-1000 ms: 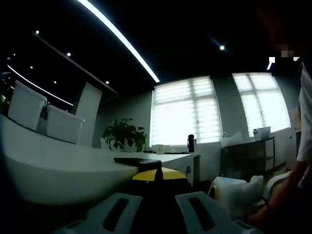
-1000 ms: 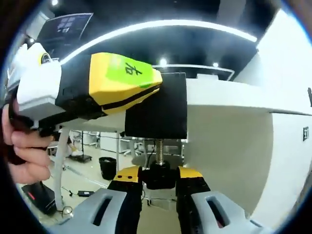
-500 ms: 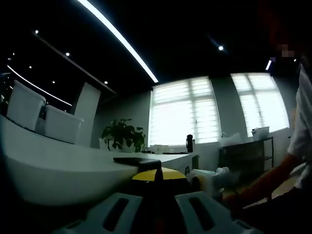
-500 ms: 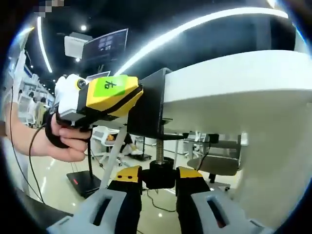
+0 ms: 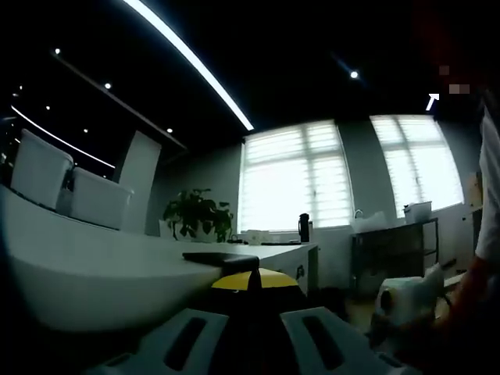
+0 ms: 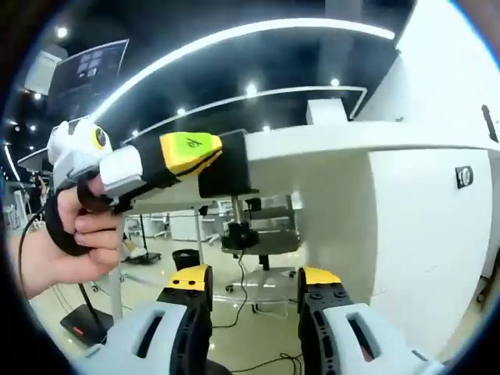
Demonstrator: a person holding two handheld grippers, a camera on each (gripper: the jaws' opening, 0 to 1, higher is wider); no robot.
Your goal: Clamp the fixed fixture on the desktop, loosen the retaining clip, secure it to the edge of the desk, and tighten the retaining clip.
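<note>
Left tongs: in the right gripper view your L hand holds them up at the table edge, yellow tips pinched onto the black fixture. Closed on it, no gap showing.
Left tongs, own view: yellow tips bunched together at the bottom, a dark flat part of the fixture right on top of them.
Right tongs: wide open, nothing between the yellow tips. They sit below the screw, well apart from it.
Fixture: hooked on the edge of the white table, black body against the lip, threaded screw running down under the tabletop to a black knob. Knob hangs free, untouched.
Table: white slab, pale side panel dropping off to the right in the right gripper view. In the left gripper view the top sweeps away toward the windows.
Your right gripper's body: white, low right in the left gripper view, beside your arm.
On the table, far end: potted plant, dark bottle, white boxes at the left.
Background: bright blinds on the windows, ceiling light strip; under the table an office chair, cables on the floor.
</note>
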